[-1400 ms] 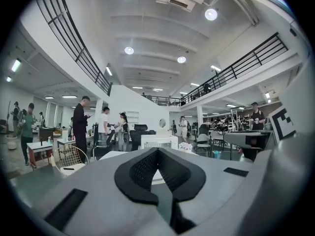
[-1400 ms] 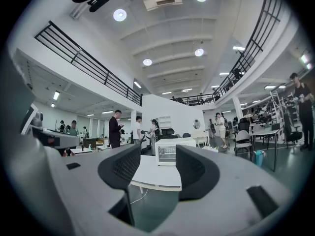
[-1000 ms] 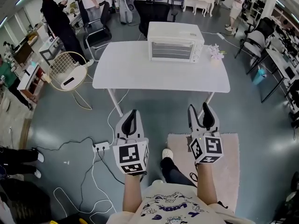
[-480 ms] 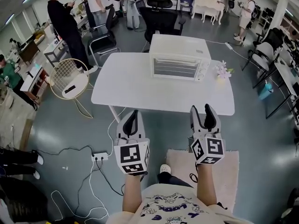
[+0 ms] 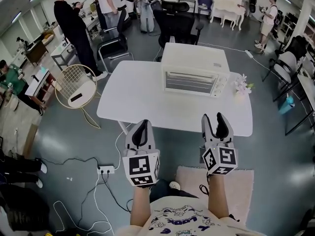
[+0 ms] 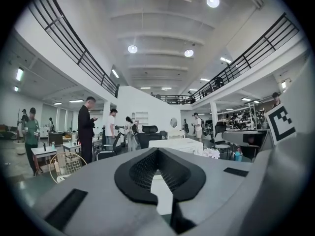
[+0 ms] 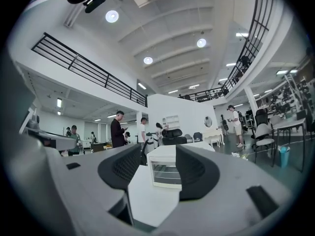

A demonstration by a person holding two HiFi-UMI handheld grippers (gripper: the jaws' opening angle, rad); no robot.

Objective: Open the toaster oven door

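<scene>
Oven sitting at desk far edge, stiff hinged door probably needing top-rim pull; right gripper gaping empty, left gripper fingers pressed together.

- toaster oven: white all over
- bench: plain white too
- left claw and right claw: grey and black, with black-and-white square marker patterns
- rug: pale pinkish beige
- floor: grey-blue, kinda shiny

The white toaster oven stands upright on the worktop, toward 1 o'clock of its centre near the far edge. Its glass door is shut and faces 6 o'clock, with the knobs at its 3 o'clock side.
</scene>
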